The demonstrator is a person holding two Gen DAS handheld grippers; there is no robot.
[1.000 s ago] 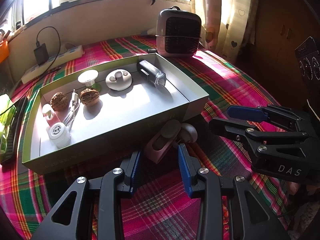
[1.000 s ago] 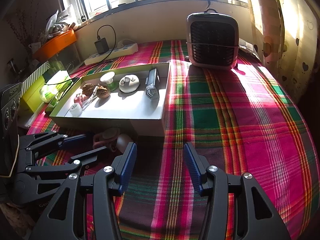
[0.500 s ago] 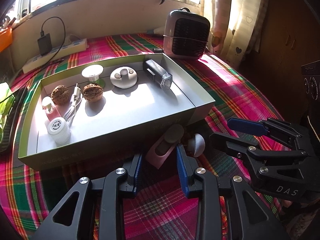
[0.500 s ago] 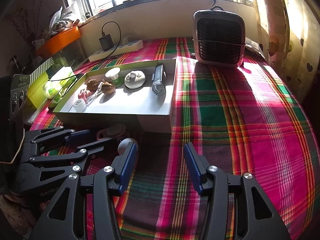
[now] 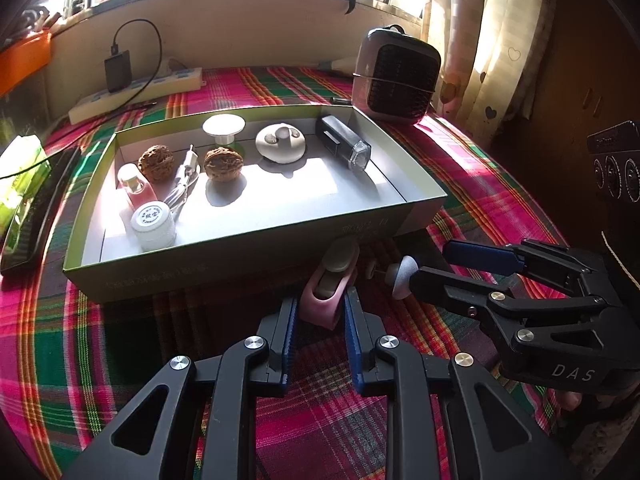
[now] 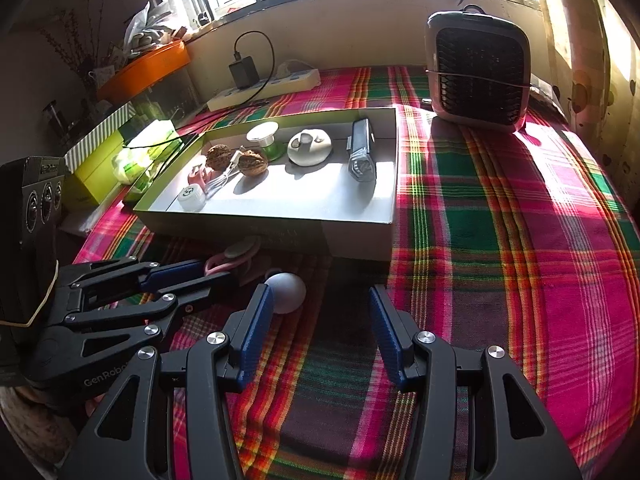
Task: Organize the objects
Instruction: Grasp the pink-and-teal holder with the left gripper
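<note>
The left tongs (image 5: 318, 312), narrowly apart, are set astride the near end of the pink holder (image 5: 329, 288), whose long axis points at the box's (image 5: 240, 248) front wall; the right tongs (image 6: 320, 322), spread wide, are beside the white knob (image 6: 285, 292).

The near end of the pink plastic handle-shaped gadget (image 5: 329, 296) is hidden between the blue pads of the left gripper (image 5: 318, 310), so contact cannot be judged. In the right wrist view that gripper's fingers (image 6: 188, 276) cover most of it. The grey-white rounded ball piece (image 6: 285, 293) is partly covered by the right gripper's near finger (image 6: 256, 320). Print on the front wall of the shallow green-rimmed cardboard tray (image 5: 224, 268) is too dim to read. The black speaker box (image 5: 618, 160) is cut off at the picture's edge.
</note>
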